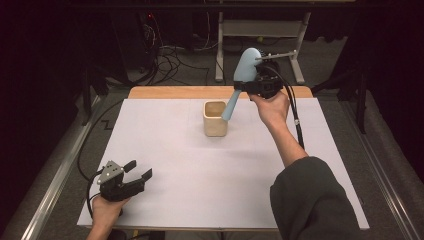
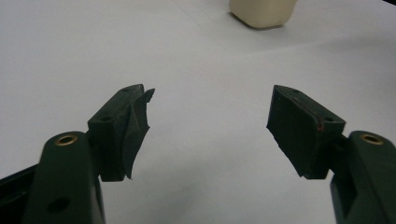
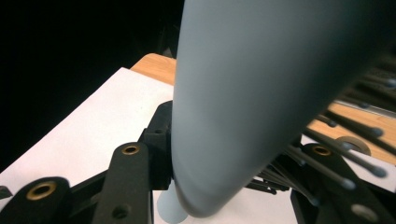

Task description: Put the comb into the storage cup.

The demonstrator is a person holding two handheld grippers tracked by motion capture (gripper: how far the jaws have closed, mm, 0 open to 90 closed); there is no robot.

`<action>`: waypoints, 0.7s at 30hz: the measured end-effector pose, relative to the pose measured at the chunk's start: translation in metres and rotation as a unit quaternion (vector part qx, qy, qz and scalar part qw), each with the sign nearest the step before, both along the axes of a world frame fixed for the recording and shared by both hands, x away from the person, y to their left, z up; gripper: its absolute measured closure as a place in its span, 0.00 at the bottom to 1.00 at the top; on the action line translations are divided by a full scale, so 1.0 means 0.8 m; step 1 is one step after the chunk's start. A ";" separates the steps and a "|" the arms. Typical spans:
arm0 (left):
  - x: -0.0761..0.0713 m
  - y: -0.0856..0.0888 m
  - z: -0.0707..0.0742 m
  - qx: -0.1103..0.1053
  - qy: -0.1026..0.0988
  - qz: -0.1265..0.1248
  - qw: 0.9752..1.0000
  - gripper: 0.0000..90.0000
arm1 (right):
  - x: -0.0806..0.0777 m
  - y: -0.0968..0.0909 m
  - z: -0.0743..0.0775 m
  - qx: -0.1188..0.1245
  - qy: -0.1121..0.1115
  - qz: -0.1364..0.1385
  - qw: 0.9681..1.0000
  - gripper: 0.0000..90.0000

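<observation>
A light blue hairbrush (image 1: 244,69) hangs tilted over the table's far middle, with my right gripper (image 1: 244,86) shut on it where the head meets the handle. The handle's tip points down at the rim of a beige cup (image 1: 215,120); I cannot tell whether it touches. In the right gripper view the brush's back (image 3: 252,93) is close up between the jaws of that gripper (image 3: 238,156), and dark bristles (image 3: 336,158) stick out to the right. My left gripper (image 1: 139,170) rests low at the front left, open, nothing between its fingers (image 2: 210,116). The cup (image 2: 261,11) stands far ahead of it.
A white sheet (image 1: 200,170) covers the table, and a wooden edge (image 1: 175,92) shows at the back. Metal rails (image 1: 55,180) run along both sides. Cables (image 1: 170,60) and a desk frame (image 1: 260,30) lie on the floor behind.
</observation>
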State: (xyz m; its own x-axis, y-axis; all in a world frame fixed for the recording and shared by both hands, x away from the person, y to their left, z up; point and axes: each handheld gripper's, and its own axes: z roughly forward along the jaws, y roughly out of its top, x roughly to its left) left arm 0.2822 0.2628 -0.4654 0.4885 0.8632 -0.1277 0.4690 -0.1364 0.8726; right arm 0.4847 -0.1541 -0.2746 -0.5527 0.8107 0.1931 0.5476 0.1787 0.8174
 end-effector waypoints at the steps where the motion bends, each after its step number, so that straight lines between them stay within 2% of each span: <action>1: 0.000 0.000 0.000 0.000 0.000 0.000 1.000 0.33 | 0.001 0.001 0.000 0.000 0.000 -0.001 1.000 0.62; 21: 0.000 -0.001 0.001 -0.003 -0.002 -0.001 1.000 0.33 | 0.019 0.023 -0.006 -0.011 -0.008 -0.012 1.000 0.62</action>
State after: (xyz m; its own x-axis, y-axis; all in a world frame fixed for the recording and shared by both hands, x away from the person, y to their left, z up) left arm 0.2820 0.2624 -0.4648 0.4906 0.8616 -0.1299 0.4647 -0.1327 0.8755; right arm 0.5003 -0.1354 -0.2796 -0.5359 0.8277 0.1666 0.5390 0.1835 0.8221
